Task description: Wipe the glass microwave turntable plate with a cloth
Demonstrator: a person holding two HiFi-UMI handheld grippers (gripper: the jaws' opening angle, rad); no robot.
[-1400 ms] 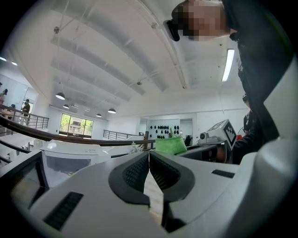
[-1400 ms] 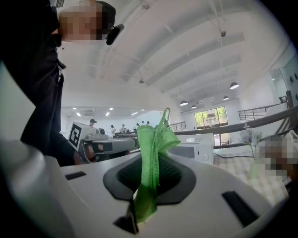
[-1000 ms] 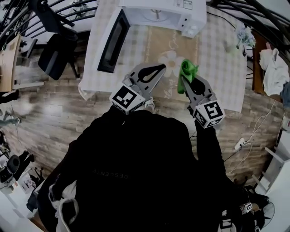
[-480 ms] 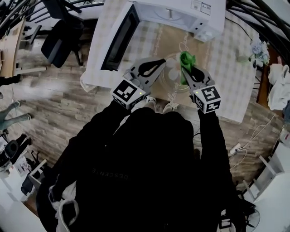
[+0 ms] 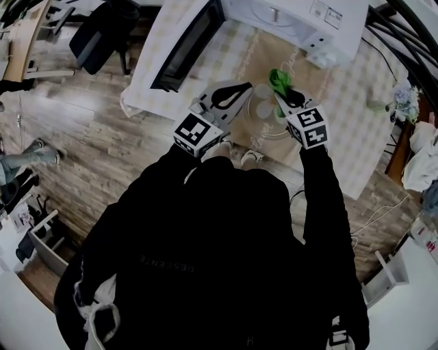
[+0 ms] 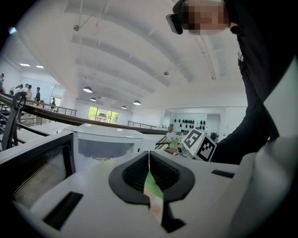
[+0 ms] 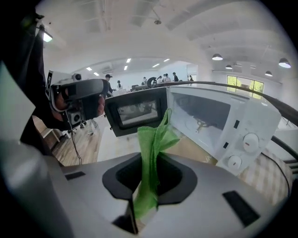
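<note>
A person in black stands at a table [image 5: 356,102], seen from above, with a handheld gripper in each hand. A white microwave [image 5: 294,17] sits at the table's far side with its door swung open to the left.

The right gripper [image 5: 283,94] is in front of the microwave's opening. Its jaws are clamped on a green cloth [image 5: 279,81], and a loose tuft stands up past the tips. That free end looks like it is meant to be the wiping surface.

The glass turntable plate [image 5: 263,113] shows only faintly. It appears to be out of the oven, just in front of it and between the two grippers, where a cloth can reach it.

The left gripper [image 5: 245,89] is in front of the open door, close by the plate's left side, probably to steady it. Its jaws are pressed together at the tips. A pale green sliver shows in the slit behind them, and I cannot tell whether that is glass.

Wiping has probably not begun.
</note>
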